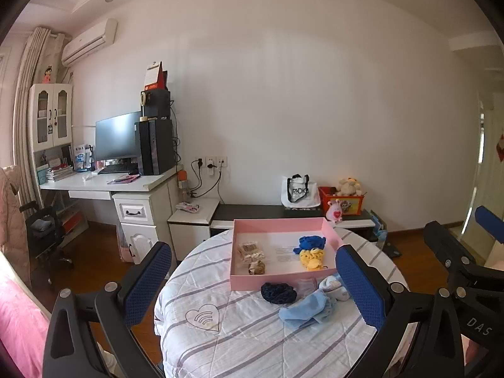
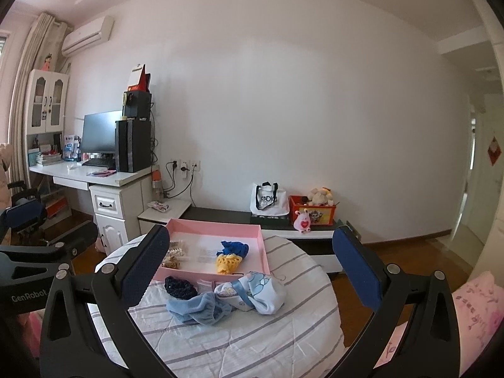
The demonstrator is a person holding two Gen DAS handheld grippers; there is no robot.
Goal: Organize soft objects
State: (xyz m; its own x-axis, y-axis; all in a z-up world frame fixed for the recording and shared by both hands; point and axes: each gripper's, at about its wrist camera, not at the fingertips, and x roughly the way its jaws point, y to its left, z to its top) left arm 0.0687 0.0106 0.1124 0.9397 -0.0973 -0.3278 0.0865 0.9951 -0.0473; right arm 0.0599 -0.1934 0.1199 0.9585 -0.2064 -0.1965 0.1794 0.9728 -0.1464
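1. My left fingers point(image 1: 253, 278) are spread wide, holding nothing, above the striped surface point(image 1: 252, 340).
2. The pink box point(image 1: 249, 280) sits at the far side of the surface; beige bits point(image 1: 252, 256) lie in its left part, a blue piece point(image 1: 310, 242) and a yellow piece point(image 1: 312, 258) in its right.
3. Just before the box lie a navy piece point(image 2: 181, 286), a light-blue cloth point(image 2: 201, 310) and a white printed cloth point(image 2: 261, 293), touching each other.
4. My right fingers point(image 2: 252, 280) are spread wide too, empty, above those cloths.
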